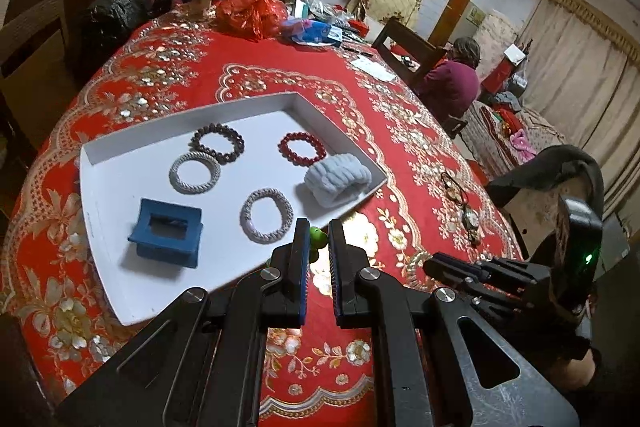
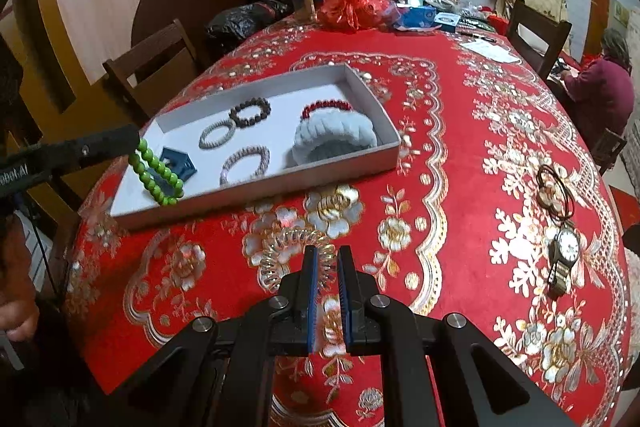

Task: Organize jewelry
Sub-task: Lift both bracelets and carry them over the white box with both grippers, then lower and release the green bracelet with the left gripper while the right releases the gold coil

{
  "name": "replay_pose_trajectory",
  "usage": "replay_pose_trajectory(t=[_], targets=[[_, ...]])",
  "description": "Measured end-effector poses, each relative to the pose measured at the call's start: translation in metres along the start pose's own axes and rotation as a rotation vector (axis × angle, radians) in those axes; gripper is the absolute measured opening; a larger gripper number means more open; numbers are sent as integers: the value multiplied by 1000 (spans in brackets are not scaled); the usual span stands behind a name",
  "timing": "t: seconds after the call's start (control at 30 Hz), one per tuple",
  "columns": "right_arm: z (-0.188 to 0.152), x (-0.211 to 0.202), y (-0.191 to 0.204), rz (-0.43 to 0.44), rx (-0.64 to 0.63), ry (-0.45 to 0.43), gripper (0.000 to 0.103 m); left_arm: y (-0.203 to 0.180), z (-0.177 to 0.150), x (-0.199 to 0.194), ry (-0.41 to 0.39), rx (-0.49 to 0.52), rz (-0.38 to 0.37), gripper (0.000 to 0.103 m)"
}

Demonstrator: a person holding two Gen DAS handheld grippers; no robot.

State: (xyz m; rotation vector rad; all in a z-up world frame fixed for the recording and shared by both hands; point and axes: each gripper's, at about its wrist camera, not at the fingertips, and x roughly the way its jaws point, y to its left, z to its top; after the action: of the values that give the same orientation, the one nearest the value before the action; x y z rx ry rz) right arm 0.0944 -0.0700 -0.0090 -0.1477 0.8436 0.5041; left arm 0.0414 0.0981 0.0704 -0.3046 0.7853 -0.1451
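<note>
A white tray [image 1: 112, 227] on the red tablecloth holds a dark bead bracelet [image 1: 218, 145], a red bead bracelet [image 1: 303, 149], two silver braided rings [image 1: 195, 173], a blue hair claw [image 1: 165, 233] and a white fluffy band [image 1: 338, 183]. My left gripper [image 1: 319, 233] is shut on a green bead bracelet [image 1: 317, 238], which hangs over the tray's near edge in the right wrist view [image 2: 158, 167]. My right gripper [image 2: 327, 255] is shut on a clear spiral hair tie [image 2: 280, 255], held just above the cloth in front of the tray [image 2: 256, 193].
A wristwatch [image 2: 566, 255] and a dark cord pendant [image 2: 554, 191] lie on the cloth to the right. Bags, a bottle and clutter [image 2: 356, 3] crowd the table's far end. Wooden chairs [image 2: 156, 55] stand around. A person [image 2: 604, 83] sits at the far right.
</note>
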Motion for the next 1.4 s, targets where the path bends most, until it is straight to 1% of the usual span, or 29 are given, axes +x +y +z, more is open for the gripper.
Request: replay_pose_trajectory(t=[0.17,0.33,0.5,0.67,0.87,1.03,1.13,1.33,1.4], targets=[[21,-4,7,25,-11,-13,8,5,8,-1,-7,-13,13,8],[50,3,18,40,-58,-1,8,11,32,-6,-26,-6,49,8],[81,20,21,55,-71,16,8,22,63,-3,-45,7,126,8],[100,41,22,86,-32,21,8,47,83,15,-52,-9,210,8],[115,66,30,126,-3,15,8,85,87,40,-26,-70,255,8],[131,98,35,148,26,40,8,107,89,54,-5,-118,267,8],[136,117,32,142,52,59,8,113,93,60,-1,-124,270,8],[134,151,23,129,83,106,8,119,98,69,-1,-137,255,8],[131,158,20,142,91,122,8,123,98,71,-8,-149,263,8]])
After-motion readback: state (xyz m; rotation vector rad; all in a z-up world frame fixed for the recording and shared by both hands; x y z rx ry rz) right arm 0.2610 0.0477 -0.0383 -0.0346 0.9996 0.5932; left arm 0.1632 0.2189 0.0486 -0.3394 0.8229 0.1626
